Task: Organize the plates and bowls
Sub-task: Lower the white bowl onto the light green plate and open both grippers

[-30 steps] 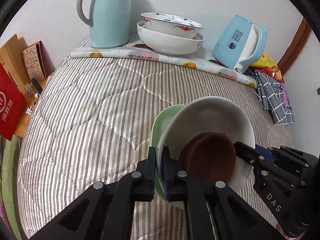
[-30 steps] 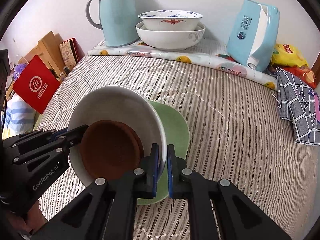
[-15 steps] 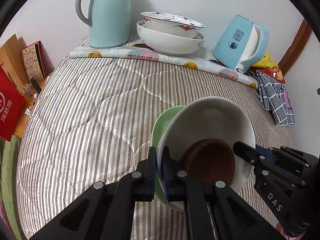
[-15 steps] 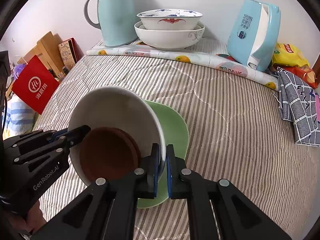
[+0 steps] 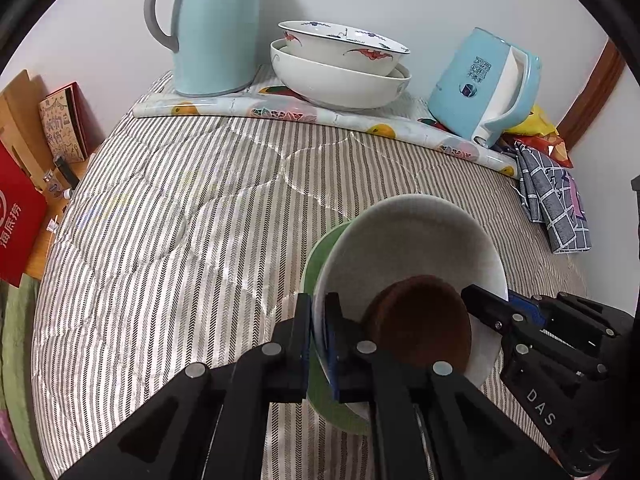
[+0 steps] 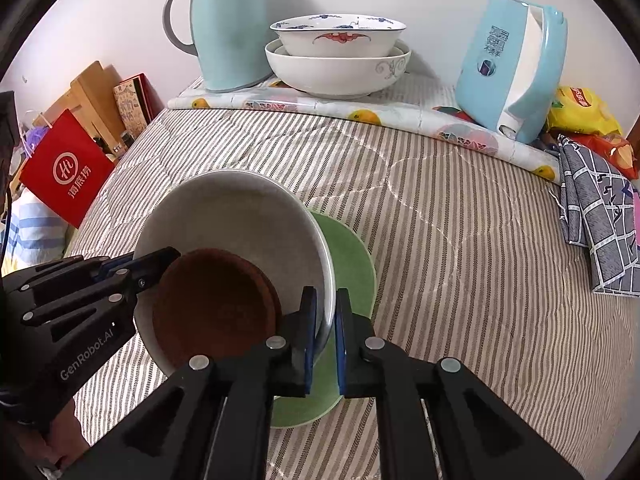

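Left gripper pinched near-left rim of white bowl, right gripper pinched near-right rim. Brown saucer inside bowl, green plate underneath, above striped quilt.

I see a white bowl, glazed ceramic by the look, smooth with a dull sheen. Brown dish inside it is matt, slightly rough. Green plate at its 3 o'clock is smooth, semi-gloss. Striped quilt is stitched woven cloth. Both grippers are matt black plastic with silver metal screw heads. Kettle at 1 o'clock is glossy plastic.
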The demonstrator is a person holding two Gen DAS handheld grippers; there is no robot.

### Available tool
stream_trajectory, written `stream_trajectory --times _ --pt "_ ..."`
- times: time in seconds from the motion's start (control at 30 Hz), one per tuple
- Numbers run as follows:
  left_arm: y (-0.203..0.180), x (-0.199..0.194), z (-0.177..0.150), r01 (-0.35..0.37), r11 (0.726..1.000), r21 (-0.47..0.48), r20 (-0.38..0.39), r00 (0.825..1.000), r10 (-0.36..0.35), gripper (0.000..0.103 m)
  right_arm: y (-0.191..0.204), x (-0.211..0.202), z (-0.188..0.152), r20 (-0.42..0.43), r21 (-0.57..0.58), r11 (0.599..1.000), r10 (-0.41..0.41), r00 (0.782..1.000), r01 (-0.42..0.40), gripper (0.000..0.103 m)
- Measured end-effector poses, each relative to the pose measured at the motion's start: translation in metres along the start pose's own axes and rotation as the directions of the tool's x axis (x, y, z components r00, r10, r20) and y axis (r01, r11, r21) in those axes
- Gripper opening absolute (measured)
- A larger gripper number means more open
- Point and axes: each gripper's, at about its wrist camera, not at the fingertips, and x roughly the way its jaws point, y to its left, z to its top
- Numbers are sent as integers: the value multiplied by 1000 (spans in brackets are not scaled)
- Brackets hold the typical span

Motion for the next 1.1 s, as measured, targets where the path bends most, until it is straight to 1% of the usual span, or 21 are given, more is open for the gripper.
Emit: stream_trajectory --times 0.27,0.53,0.63,0.8,0.87,0.97,1.03,1.07,1.1 --pt "-2 6 6 3 1000 8 -11 1000 -3 10 -2 7 4 -12 0 1000 5 1000 -5 11" --pt "-4 10 11 -4 1000 12 -20 1000 4 10 -6 12 9 -37 6 999 34 999 -33 13" --pt "-4 10 12 4 1000 7 -26 1000 -4 10 -6 12 10 -42 4 999 35 998 -35 14" --pt "0 11 13 3 1000 -13 -41 999 -4 13 -8 10 10 -38 11 999 45 998 -45 14" --pt "1 12 13 -2 1000 -22 -55 998 1 20 -8 7 10 -34 11 999 47 998 -47 14" --pt "3 12 12 -5 1000 -29 -63 998 4 22 -8 3 9 -27 7 999 46 999 -46 15" --pt "5 9 10 -2 999 -36 -60 998 0 25 -9 0 7 -21 7 999 43 999 -43 19" --pt "5 6 10 -9 999 -33 -55 998 7 30 -8 -1 6 -18 5 999 40 999 -40 21" --pt "5 4 10 -20 999 -31 -48 999 18 32 -8 -2 5 -16 2 999 38 999 -38 22"
